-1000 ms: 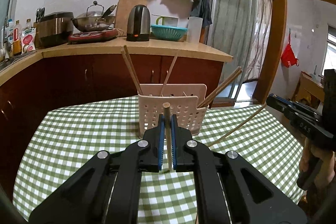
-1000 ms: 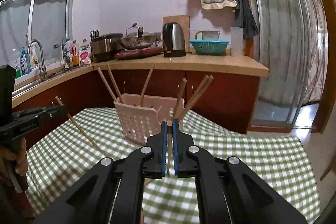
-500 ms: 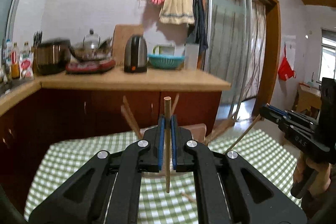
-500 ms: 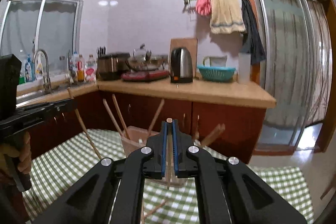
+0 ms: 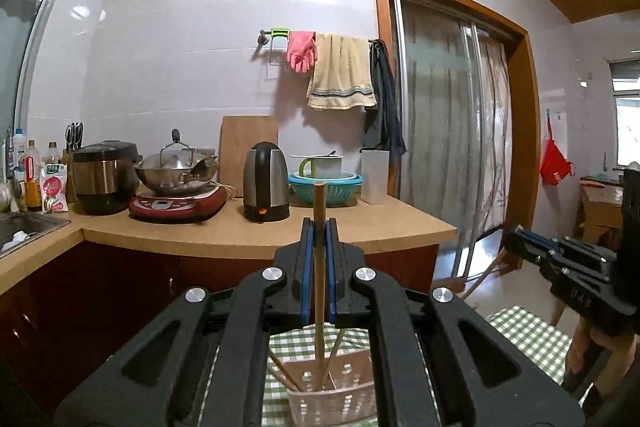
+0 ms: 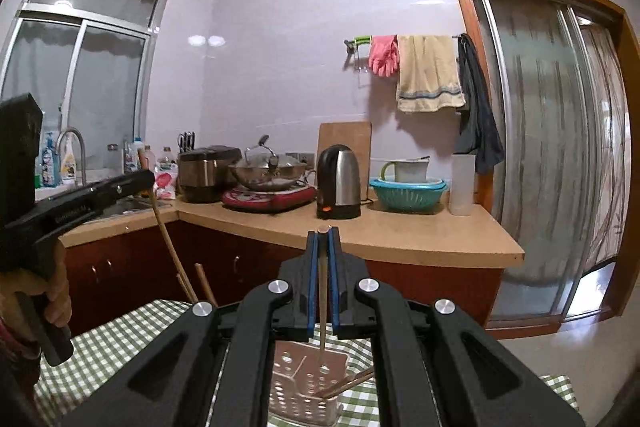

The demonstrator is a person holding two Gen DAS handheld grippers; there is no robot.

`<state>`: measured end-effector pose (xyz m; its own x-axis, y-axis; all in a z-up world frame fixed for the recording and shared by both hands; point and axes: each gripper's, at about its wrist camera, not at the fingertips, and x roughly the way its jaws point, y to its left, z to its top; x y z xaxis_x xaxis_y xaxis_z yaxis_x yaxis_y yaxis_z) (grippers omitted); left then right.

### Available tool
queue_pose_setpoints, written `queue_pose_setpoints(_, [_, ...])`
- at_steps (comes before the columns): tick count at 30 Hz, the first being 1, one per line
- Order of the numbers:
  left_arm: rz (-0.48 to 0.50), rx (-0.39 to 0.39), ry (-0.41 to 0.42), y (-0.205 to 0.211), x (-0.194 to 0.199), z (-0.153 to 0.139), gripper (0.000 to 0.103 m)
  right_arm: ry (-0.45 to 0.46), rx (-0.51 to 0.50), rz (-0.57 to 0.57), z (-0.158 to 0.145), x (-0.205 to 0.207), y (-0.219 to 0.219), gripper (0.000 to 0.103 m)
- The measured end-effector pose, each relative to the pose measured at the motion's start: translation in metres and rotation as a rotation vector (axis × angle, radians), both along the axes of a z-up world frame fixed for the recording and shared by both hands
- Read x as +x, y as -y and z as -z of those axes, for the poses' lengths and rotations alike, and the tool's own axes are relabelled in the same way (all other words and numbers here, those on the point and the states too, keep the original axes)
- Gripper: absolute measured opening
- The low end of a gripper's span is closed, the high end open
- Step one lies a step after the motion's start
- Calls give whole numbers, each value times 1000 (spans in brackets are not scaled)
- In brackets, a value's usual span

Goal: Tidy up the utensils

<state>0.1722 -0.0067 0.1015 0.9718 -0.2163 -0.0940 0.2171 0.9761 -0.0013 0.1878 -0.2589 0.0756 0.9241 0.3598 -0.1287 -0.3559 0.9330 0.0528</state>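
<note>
My left gripper (image 5: pixel 319 227) is shut on a wooden chopstick (image 5: pixel 319 307) held upright. Its lower end shows over the mouth of the pale perforated basket (image 5: pixel 332 401), which holds other chopsticks. My right gripper (image 6: pixel 322 237) is shut on a thinner chopstick (image 6: pixel 322 311), also upright, with its tip over the basket (image 6: pixel 298 393). The right wrist view shows the left gripper (image 6: pixel 138 181) at the left, its chopstick (image 6: pixel 168 243) slanting down toward the basket. In the left wrist view, the right gripper (image 5: pixel 514 233) sits at the right edge, high above the table.
A green checked cloth (image 6: pixel 120 339) covers the table. Behind it runs a wooden counter (image 5: pixel 360 227) with a kettle (image 5: pixel 266 191), a wok (image 5: pixel 176 175), a rice cooker and a teal colander (image 5: pixel 325 187). A sink (image 6: pixel 120 205) lies to the left, and a sliding glass door (image 6: pixel 540 167) to the right.
Both grippers have risen with their chopsticks. The basket has dropped from mid-view to the bottom edge, and the chopsticks' lower ends now hang over it.
</note>
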Motion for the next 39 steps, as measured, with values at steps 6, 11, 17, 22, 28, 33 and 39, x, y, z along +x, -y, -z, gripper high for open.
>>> queue_pose_setpoints(6, [-25,17,-38,6,29,29,6,-87,-8,-6,29,30,-8,6])
queue_pose_setpoints(11, [-37,41,-88,7,48,62,6,-170,-20,-23,58,46,-18,6])
queue_pose_setpoints(17, [-34,51,-182,5,69,93,10,-208,-19,-27,74,52,-23,6])
queue_pose_setpoints(22, [-32,53,-196,3,70,99,41,-205,-16,-25,73,52,-22,14])
queue_pose_setpoints(28, [-33,55,-184,4,63,92,62,-180,-5,-20,66,45,-22,33])
queue_pose_setpoints(33, [-39,52,-176,3,55,86,67,-161,-6,-20,59,34,-22,37])
queue_pose_setpoints(39, [-52,52,-167,3,33,82,74,-150,-11,-12,56,14,-18,40])
